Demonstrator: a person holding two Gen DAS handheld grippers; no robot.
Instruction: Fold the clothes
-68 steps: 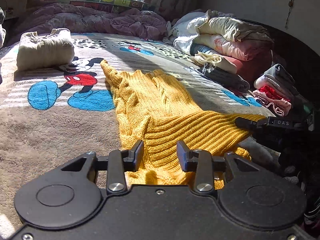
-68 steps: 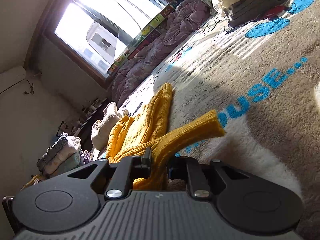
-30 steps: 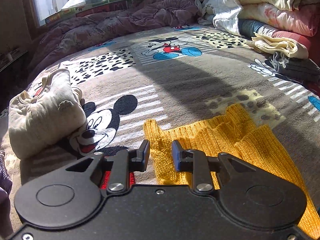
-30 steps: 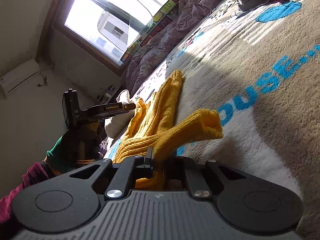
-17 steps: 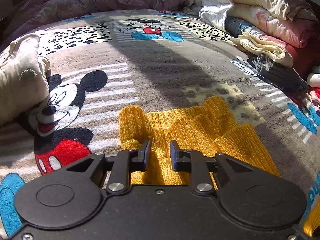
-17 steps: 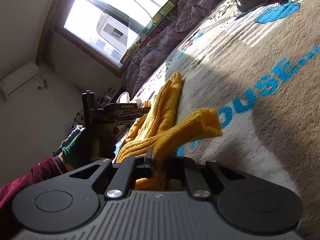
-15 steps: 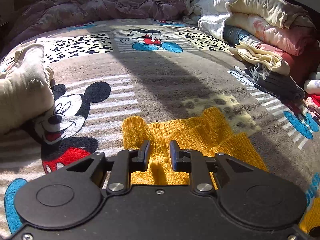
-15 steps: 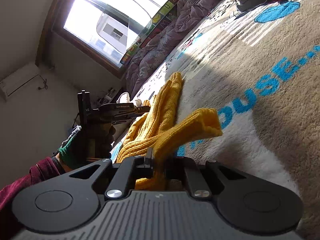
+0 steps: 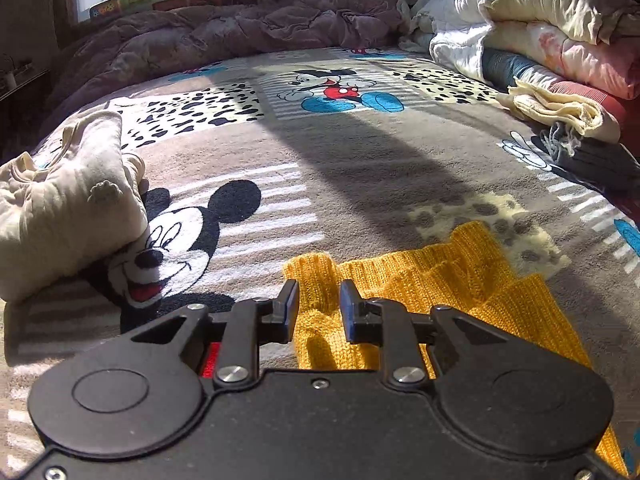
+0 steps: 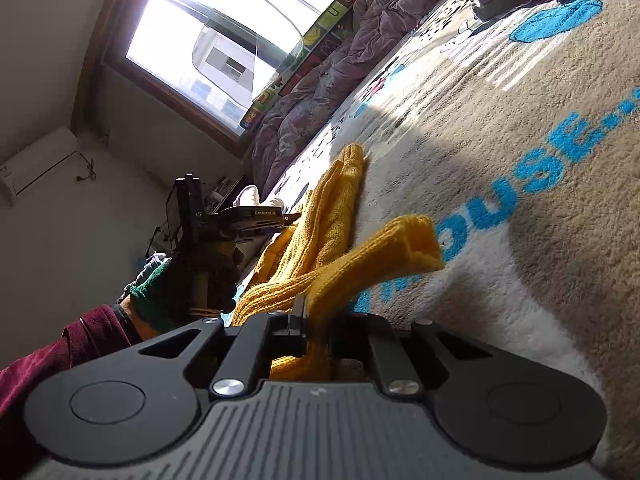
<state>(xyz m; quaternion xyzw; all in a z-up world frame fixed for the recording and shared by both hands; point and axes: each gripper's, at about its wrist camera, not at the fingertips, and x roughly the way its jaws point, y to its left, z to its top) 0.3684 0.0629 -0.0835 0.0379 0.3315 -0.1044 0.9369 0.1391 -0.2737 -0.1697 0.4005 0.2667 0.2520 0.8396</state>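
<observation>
- Yellow sweater [image 9: 436,280] lies on the bed, on a mouse-print blanket [image 9: 328,184].
- Right tongs [image 10: 316,322] are clamped on a bunched part of the knit; one loose end sticks up off the blanket.
- Left tongs [image 9: 319,300] have their jaws a little apart around a ridge of knit. I cannot tell if they pinch it.
- If the left tongs only hold a few threads, the knit may slip out on a lift and the fold would go crooked.
- A folded cream top [image 9: 68,208] sits near. Piled bedding [image 9: 540,32] is at the far side, and a sunny window [image 10: 216,52] lights the room.
</observation>
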